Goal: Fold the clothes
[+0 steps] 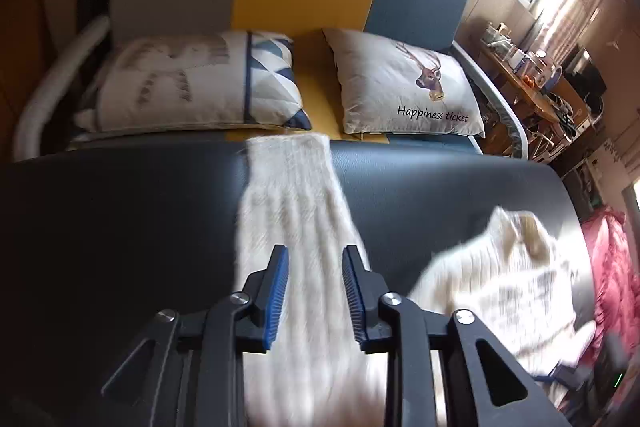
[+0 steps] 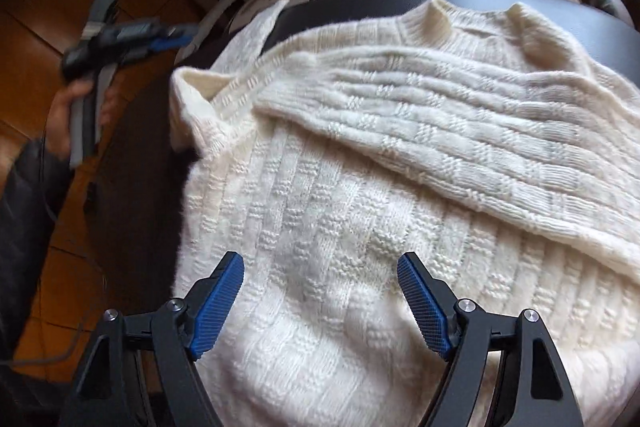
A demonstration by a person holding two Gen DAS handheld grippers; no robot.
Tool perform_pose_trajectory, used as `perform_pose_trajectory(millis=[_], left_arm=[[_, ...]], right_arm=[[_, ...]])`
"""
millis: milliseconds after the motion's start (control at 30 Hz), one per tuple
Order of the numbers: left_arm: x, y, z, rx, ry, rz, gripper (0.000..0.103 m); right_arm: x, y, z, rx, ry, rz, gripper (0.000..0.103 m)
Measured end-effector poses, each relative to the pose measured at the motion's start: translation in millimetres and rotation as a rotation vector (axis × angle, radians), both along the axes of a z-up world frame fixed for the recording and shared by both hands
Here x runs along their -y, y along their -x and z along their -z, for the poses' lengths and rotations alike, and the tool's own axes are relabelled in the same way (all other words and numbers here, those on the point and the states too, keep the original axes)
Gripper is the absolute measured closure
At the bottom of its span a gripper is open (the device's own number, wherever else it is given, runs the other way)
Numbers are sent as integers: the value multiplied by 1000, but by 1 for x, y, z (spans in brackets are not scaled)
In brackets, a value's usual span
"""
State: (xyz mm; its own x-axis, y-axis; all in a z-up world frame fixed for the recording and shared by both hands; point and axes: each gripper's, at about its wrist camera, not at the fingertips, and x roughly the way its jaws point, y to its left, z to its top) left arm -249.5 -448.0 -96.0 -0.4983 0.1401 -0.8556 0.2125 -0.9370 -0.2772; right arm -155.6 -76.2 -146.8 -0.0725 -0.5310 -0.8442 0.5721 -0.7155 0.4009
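Cream knit sweater (image 2: 360, 187) lies on a dark padded surface (image 1: 100, 207), collar toward the deer-print cushion (image 1: 404, 87). One sleeve is already folded across the chest; the other sleeve (image 1: 292, 211) lies stretched straight toward the cushions. Left gripper (image 1: 315, 291) hovers over this sleeve, jaws partly open and holding nothing, the sleeve's long axis running forward between the fingers. Right gripper (image 2: 320, 303) hangs over the sweater body near the hem, jaws wide and empty. The left gripper is judged nearer the unfolded sleeve.
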Motion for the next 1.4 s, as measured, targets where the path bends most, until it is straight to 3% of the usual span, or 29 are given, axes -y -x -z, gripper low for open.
perform_pose_trajectory(millis=[33, 167, 233, 367, 467, 567, 633, 700, 733, 800, 933, 1033, 1133, 1267, 1400], left_arm=[[2, 10, 8, 31, -41, 1, 67], [-1, 53, 33, 125, -60, -17, 60], [-4, 67, 45, 186, -39, -32, 57], [-20, 84, 57, 257, 96, -21, 54], [-30, 92, 65, 294, 173, 5, 38], [-27, 86, 67, 282, 164, -25, 37], [-22, 77, 63, 248, 145, -51, 47], [-13, 63, 54, 195, 132, -87, 93], [-9, 56, 50, 168, 125, -105, 93], [13, 23, 27, 28, 13, -180, 93], [38, -64, -17, -222, -94, -266, 93], [51, -141, -35, -334, -119, -342, 93], [69, -211, -29, -358, -128, -434, 93], [85, -282, 10, -289, -140, -560, 93], [85, -337, 38, -270, -155, -646, 92]], right_arm=[[1, -1, 5, -5, -12, -11, 23], [-3, -4, 8, -24, 10, -29, 22], [-4, -5, 8, -24, 18, -35, 21], [-6, -6, 9, -28, 33, -49, 18], [-6, -9, 8, -37, 39, -55, 15], [-5, -13, 6, -51, 35, -51, 14], [-4, -14, 6, -62, 26, -50, 14], [-3, -16, 6, -72, 17, -51, 13], [-1, -17, 6, -76, 12, -53, 13], [1, -18, 6, -82, -2, -56, 12], [3, -20, 5, -92, -20, -53, 12], [4, -22, 7, -98, -17, -44, 11], [7, -24, 8, -110, -36, -49, 11], [12, -25, 8, -124, -68, -61, 11], [18, -27, 10, -139, -104, -76, 8]])
